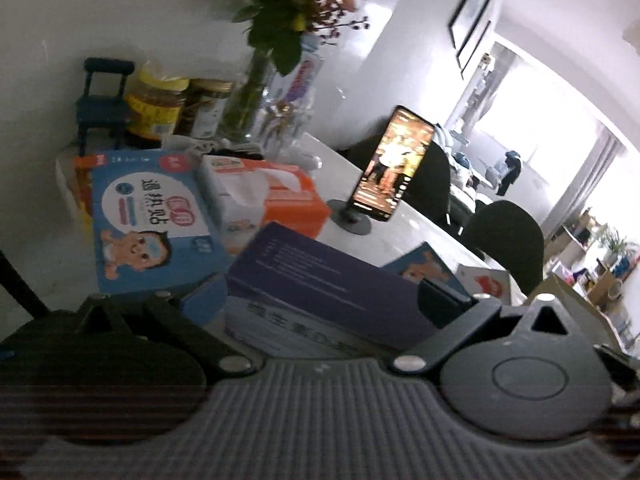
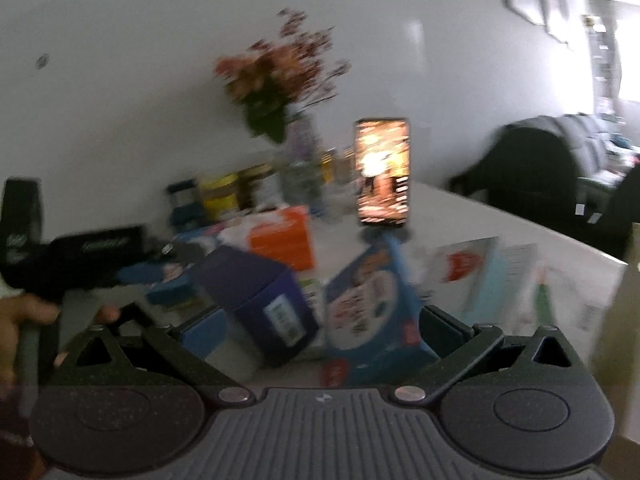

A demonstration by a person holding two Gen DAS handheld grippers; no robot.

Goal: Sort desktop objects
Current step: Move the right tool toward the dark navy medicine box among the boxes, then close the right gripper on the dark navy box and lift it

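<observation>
Left gripper (image 1: pixel 324 300) has its fingers clamped on the ends of a purple box (image 1: pixel 320 280), held above the white table (image 1: pixel 400 236). Right gripper (image 2: pixel 308 320) stands with fingers apart around the purple box's end and a blue cartoon box (image 2: pixel 368 300) beside it; the view is blurred, so contact is unclear. Behind sit an orange tissue box (image 1: pixel 276 196), a larger blue cartoon box (image 1: pixel 148 220), a phone on a stand (image 1: pixel 388 168) and a flower vase (image 1: pixel 252 96)
</observation>
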